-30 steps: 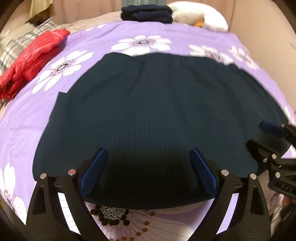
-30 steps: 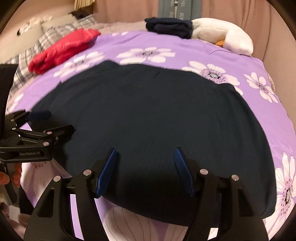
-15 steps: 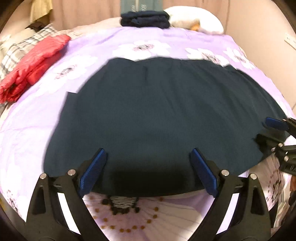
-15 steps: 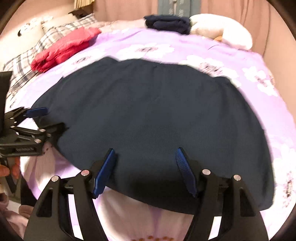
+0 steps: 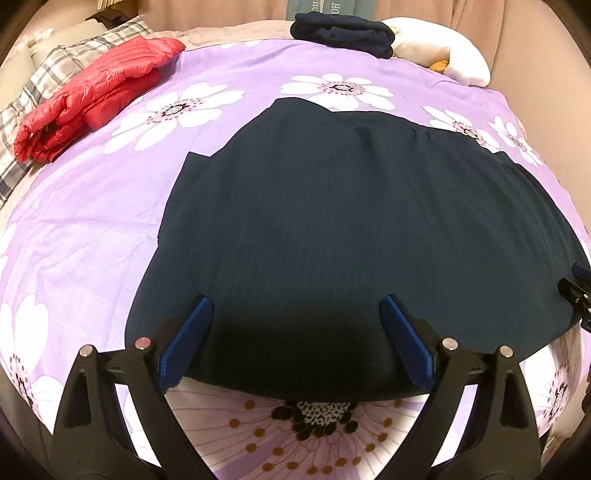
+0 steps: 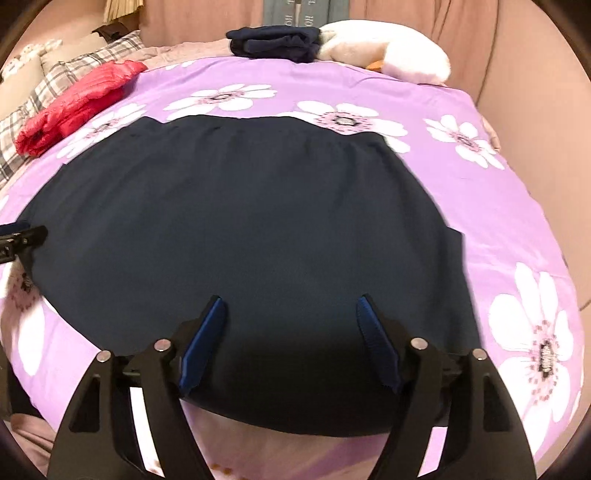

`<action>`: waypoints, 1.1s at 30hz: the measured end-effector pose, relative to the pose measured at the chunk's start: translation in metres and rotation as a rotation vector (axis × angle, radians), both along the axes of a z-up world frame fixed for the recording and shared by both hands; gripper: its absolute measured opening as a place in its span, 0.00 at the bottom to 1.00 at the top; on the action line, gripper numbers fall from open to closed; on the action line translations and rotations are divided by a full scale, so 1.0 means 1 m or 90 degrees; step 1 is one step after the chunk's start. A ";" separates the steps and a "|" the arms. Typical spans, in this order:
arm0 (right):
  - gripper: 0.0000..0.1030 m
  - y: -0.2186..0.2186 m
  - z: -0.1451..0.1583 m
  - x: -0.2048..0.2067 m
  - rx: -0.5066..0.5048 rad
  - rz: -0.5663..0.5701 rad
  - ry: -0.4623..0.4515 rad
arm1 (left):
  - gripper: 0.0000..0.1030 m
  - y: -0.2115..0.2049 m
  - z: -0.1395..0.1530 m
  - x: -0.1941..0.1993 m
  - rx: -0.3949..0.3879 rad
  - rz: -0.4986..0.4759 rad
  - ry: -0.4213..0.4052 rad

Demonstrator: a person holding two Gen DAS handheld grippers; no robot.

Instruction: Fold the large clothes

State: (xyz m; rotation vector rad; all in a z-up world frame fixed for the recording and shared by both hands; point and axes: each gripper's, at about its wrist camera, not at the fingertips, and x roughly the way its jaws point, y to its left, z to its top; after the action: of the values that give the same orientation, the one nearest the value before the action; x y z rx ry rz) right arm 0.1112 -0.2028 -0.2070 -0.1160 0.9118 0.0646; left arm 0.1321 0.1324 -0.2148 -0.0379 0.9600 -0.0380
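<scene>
A large dark navy garment (image 5: pixel 351 229) lies spread flat on the purple flowered bedspread (image 5: pixel 92 221); it also fills the right wrist view (image 6: pixel 240 229). My left gripper (image 5: pixel 295 339) is open, its blue pads over the garment's near hem. My right gripper (image 6: pixel 290 339) is open over the near hem too. The right gripper's tip shows at the right edge of the left wrist view (image 5: pixel 576 291). The left gripper's tip shows at the left edge of the right wrist view (image 6: pixel 22 236). Neither holds cloth.
A red puffer jacket (image 5: pixel 92 92) lies at the far left of the bed beside plaid pillows (image 5: pixel 44 77). A folded navy garment (image 5: pixel 343 33) and a white plush toy (image 5: pixel 443 55) sit at the far edge. Curtains and wall stand behind.
Both grippers have drawn back and apart along the near hem; each shows less of the other. The garment lies still and the jaws stay open.
</scene>
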 end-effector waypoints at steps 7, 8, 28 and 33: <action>0.74 -0.045 0.003 -0.012 0.001 -0.066 0.000 | 0.91 0.015 -0.002 -0.009 -0.007 0.011 -0.001; 0.74 -0.047 0.004 -0.015 -0.007 -0.069 -0.002 | 0.91 0.017 -0.002 -0.011 -0.006 0.011 -0.002; 0.75 -0.063 0.049 -0.039 -0.023 -0.120 -0.074 | 0.91 0.064 0.031 -0.046 0.022 0.096 -0.041; 0.75 -0.016 0.045 -0.028 0.028 -0.037 -0.066 | 0.91 0.009 0.033 -0.036 0.005 0.005 -0.055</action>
State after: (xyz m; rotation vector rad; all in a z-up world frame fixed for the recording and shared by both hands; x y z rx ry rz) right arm 0.0828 -0.2189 -0.1618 -0.0512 0.8085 0.0247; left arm 0.0963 0.1414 -0.1815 -0.0323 0.8738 -0.0288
